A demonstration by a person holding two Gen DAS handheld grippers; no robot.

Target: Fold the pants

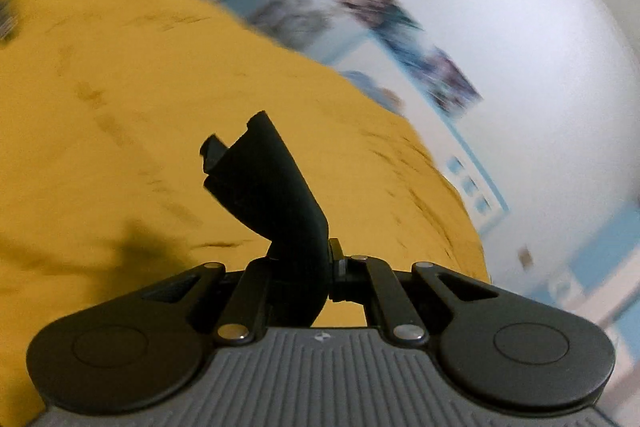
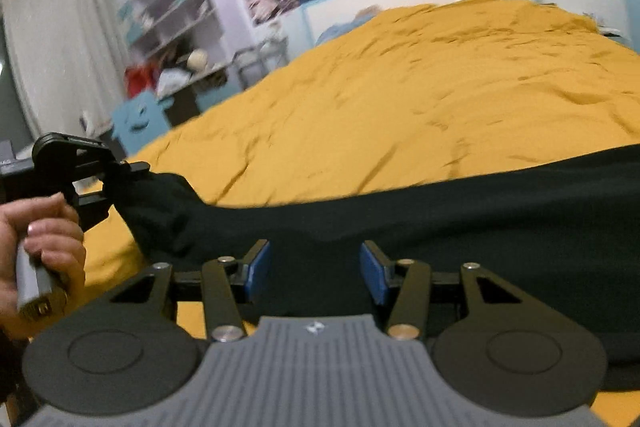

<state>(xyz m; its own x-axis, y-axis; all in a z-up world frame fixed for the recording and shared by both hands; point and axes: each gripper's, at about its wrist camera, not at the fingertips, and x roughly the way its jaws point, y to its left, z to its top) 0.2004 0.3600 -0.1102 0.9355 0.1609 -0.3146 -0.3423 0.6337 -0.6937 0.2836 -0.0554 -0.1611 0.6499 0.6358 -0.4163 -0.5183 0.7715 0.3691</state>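
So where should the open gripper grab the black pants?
The right gripper is best closing on the near top edge of the black pants, straight ahead between its open fingers. The left gripper already pinches the far corner, so the cloth hangs stretched between them over the yellow bedspread.

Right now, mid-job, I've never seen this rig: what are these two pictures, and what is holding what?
There is no robot arm. A person carries a handheld two-finger gripper in each hand, each with a fisheye camera looking along its fingers.

The left wrist view shows the left gripper shut on a fold of the black pants, lifted above the yellow bedspread.

The right wrist view shows the right gripper open, its blue pads apart, with pants fabric between them but not pinched. The pants stretch across the bedspread. At far left, the person's left hand holds the other gripper, clamped on the pants' end.
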